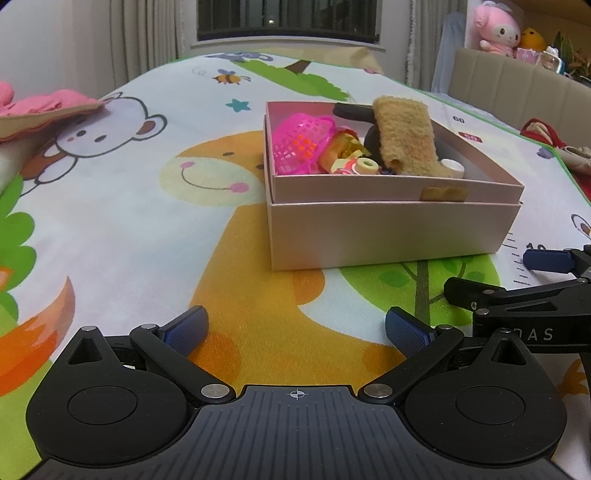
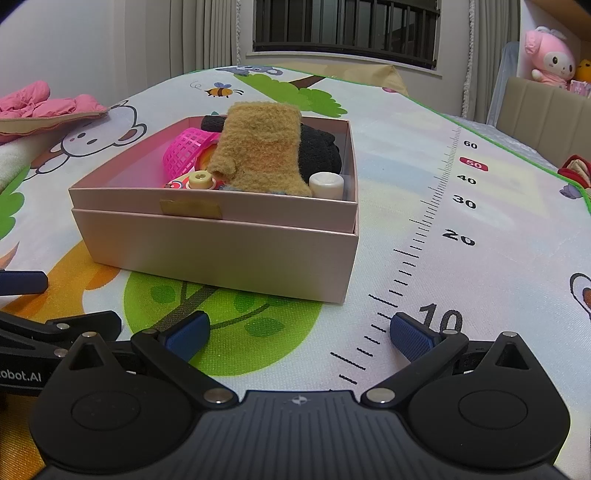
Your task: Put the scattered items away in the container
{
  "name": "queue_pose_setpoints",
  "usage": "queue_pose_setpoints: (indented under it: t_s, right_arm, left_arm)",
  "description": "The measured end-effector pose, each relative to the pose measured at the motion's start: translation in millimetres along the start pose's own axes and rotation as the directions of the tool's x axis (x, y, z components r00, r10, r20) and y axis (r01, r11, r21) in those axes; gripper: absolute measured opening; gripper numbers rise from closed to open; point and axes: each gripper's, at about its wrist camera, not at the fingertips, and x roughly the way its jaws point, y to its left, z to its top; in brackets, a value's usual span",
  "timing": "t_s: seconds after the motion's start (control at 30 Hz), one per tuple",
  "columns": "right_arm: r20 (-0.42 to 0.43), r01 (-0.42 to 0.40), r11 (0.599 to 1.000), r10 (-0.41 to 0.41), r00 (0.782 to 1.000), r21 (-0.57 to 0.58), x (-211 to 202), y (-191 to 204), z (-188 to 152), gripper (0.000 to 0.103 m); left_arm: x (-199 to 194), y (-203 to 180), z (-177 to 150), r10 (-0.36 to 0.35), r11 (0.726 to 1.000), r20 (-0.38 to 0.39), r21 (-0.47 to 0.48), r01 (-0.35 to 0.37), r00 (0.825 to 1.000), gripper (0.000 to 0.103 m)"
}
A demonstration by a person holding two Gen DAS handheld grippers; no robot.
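Pink box (image 1: 388,236) on the cartoon play mat (image 1: 129,221), seated in its own upturned lid, ahead of both tools and well apart from them. Inside: tan fuzzy glove (image 1: 404,134) draped across the top, over a black knitted item (image 2: 319,151) toward the far right corner. Pink plastic basket (image 1: 303,142) tipped on its side at the far left of the box. Yellow-green capped small item (image 1: 367,166) near the front wall, white bottle cap (image 1: 452,168) to its right by the near right corner. More small colourful bits beneath, too jumbled to name. Gold label (image 2: 190,208) on the front wall of the box.

Left gripper (image 1: 297,330) low over the mat on the near side, blue pads (image 1: 184,328) spread wide apart, holding nothing, over the orange giraffe print. Right gripper (image 2: 299,332) just beside it to the right, likewise spread wide and holding nothing, over the green tree print and the printed ruler marks (image 2: 424,236).

Pink padded garment (image 1: 48,107) at the far left edge of the mat. Pink plush toy (image 2: 550,57) on a shelf at the far right, barred window (image 2: 347,26) beyond the mat.
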Motion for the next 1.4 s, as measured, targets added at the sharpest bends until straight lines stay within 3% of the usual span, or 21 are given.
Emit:
queue_pose_setpoints:
  t_s: [0.23, 1.4]
  right_arm:
    - [0.000, 0.000, 1.000, 0.000, 1.000, 0.000, 0.2, -0.2, 0.1, 0.103]
    - [0.000, 0.000, 1.000, 0.000, 1.000, -0.001, -0.2, -0.4, 0.2, 0.103]
  left_arm:
    - [-0.8, -0.1, -2.9, 0.001, 1.000, 0.024, -0.011, -0.001, 1.000, 0.103]
    - [0.5, 2.8, 0.8, -0.012, 1.000, 0.006, -0.013, 0.012, 1.000, 0.103]
